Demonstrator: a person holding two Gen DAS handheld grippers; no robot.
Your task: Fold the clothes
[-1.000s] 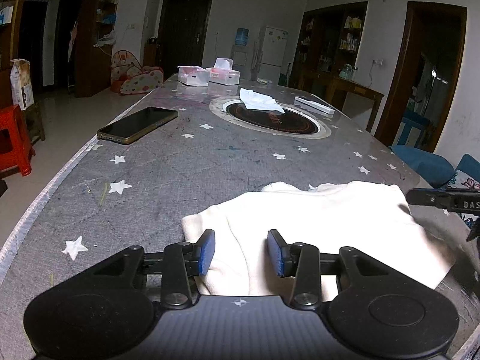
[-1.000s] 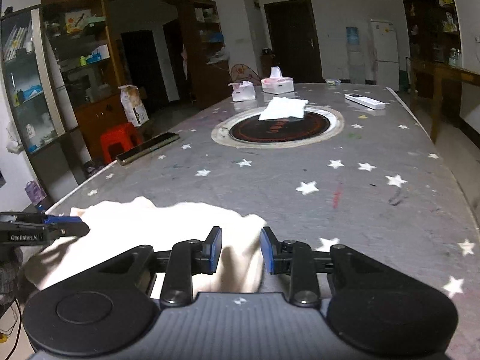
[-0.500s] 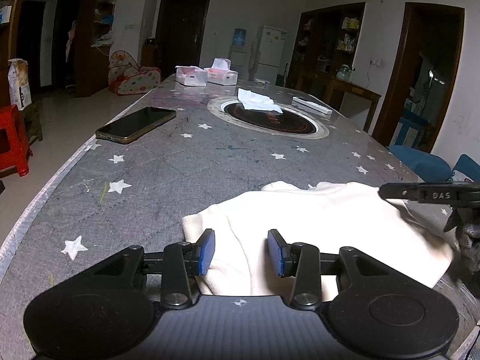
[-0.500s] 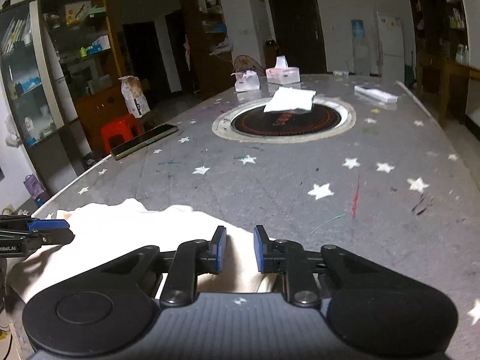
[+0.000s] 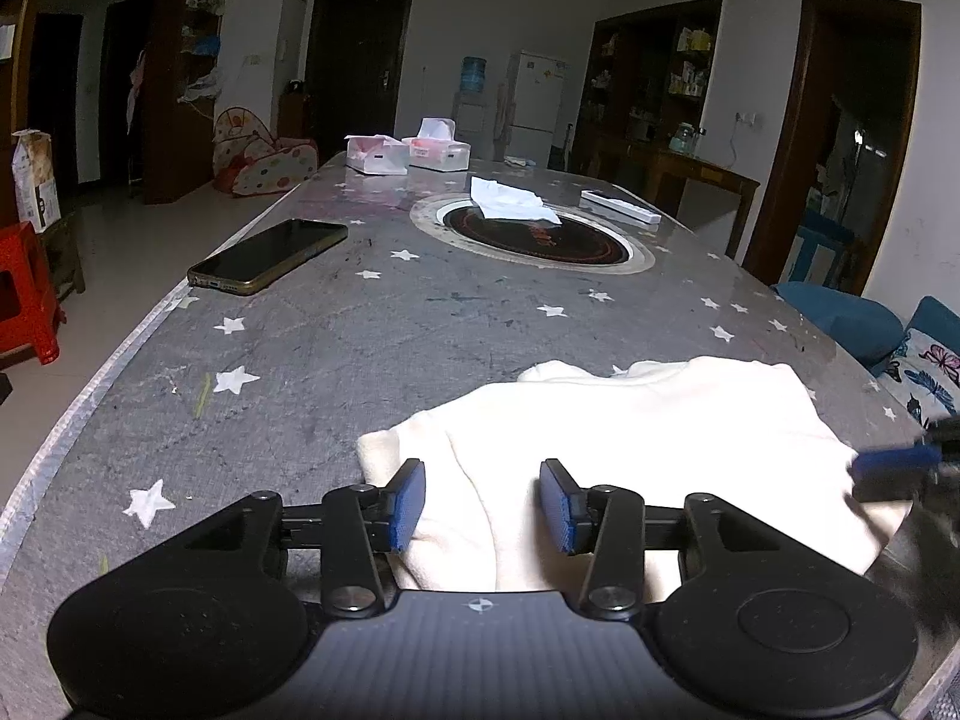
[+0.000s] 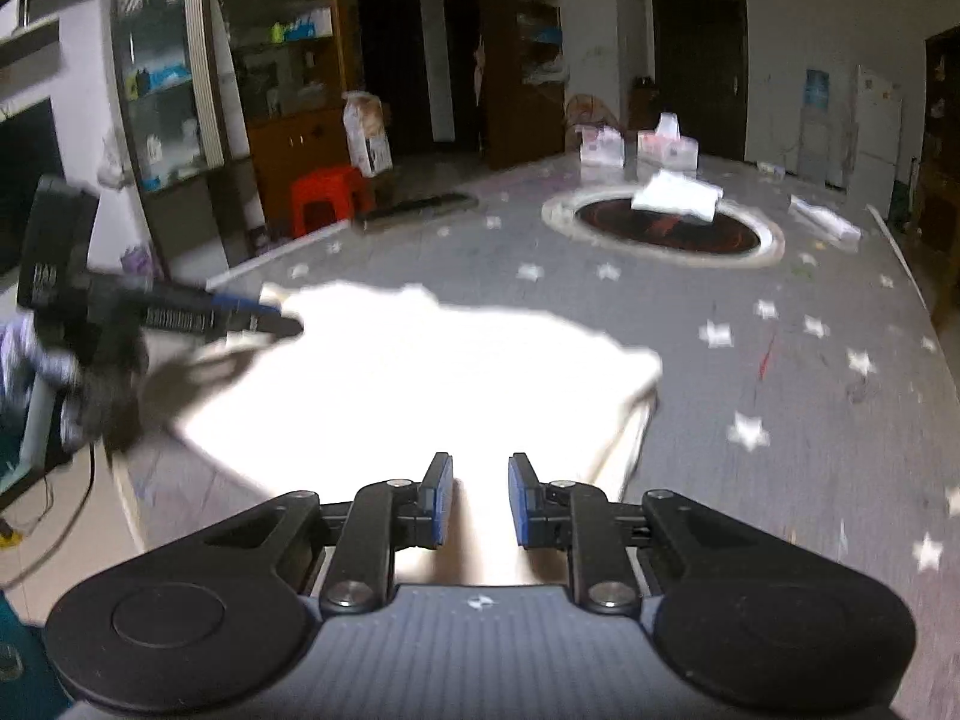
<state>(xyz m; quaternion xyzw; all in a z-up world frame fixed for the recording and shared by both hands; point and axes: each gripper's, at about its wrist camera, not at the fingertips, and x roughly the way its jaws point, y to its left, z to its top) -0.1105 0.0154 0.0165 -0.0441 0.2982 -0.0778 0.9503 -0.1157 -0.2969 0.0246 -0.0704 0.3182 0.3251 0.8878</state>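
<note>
Left-wrist view first, reading from its left side: your phone lies dark-faced near the left edge of the grey star-printed table, well apart from the clothing. Farther back sit two tissue boxes, then the round dark inset with a white tissue on it, and a white remote beside its right rim. Close to you, the cream garment lies bunched on the near part of the table. Your left gripper has its blue pads either side of the garment's near edge; its jaws are opening, cloth lies between them, and the pads do not press on it. At the far right, the blue tip of your right gripper meets the garment's right corner.

Right-wrist view is blurred. Your left gripper's finger reaches in from the left onto the cloth. Your right gripper stands with jaws narrow and pale cloth in the gap; you cannot tell from this view whether the pads actually pinch it.
</note>
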